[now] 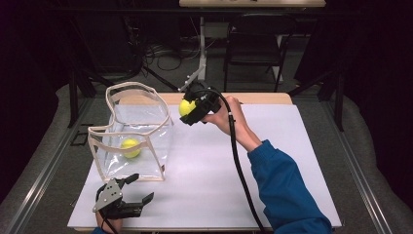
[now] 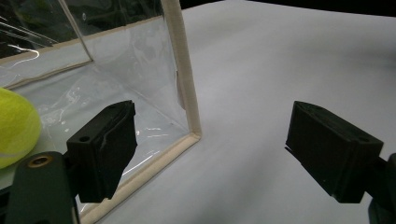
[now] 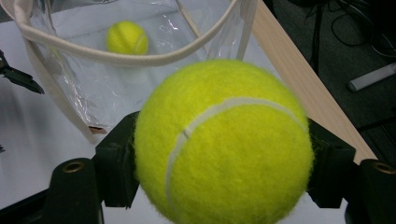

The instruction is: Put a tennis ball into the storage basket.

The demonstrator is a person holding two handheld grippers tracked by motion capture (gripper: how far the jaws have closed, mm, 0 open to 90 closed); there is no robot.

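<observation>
Jaws of the right gripper (image 1: 191,109) are clamped on a tennis ball (image 3: 223,142), one pad on each side, so the ball sits squarely between them and cannot roll out. In the high view the person's right hand (image 1: 221,116) carries it above the table, just to the right of the clear bag (image 1: 146,127) and about level with its rim. That placing looks meant for a short move leftward over the open top, then a release. The bag, taken as the landmark, stands upright on the white table (image 1: 272,161) with its cloth-trimmed mouth gaping, which leaves room for a drop. A second ball (image 1: 130,147) already lies on the bag's floor, toward its left side. Below the bag's near wall, the left gripper (image 1: 138,191) rests low at the table edge with its jaws spread wide and nothing between them; in the left gripper view they face the bag's near corner, probably to steady it.
</observation>
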